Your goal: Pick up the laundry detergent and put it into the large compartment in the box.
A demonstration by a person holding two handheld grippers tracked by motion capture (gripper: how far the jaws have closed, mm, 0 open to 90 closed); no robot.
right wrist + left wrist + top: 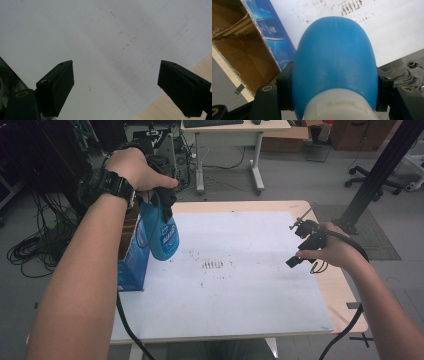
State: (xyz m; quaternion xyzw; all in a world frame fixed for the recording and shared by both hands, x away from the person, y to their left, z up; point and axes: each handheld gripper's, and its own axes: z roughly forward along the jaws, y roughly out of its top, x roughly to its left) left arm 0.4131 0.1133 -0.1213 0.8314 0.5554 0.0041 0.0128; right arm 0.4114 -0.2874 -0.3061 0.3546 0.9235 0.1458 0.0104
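A blue spray bottle (163, 235) hangs in the air over the left part of the white board (235, 285). My left gripper (159, 200) is shut on the bottle near its top, and the person's left hand covers the gripper. In the left gripper view the blue bottle (334, 60) sits between both black jaws, its white collar toward the camera. My right gripper (300, 245) hovers over the board's right side with its jaws wide open and nothing between them. The right gripper (116, 85) looks down on bare white board.
An open blue cardboard box (131, 257) stands at the board's left edge, right beside the bottle; its brown inside (242, 52) is close below. Dark marks (214, 265) lie mid-board. The wooden table (345, 295) ends just past the board on the right. A desk and cables stand behind.
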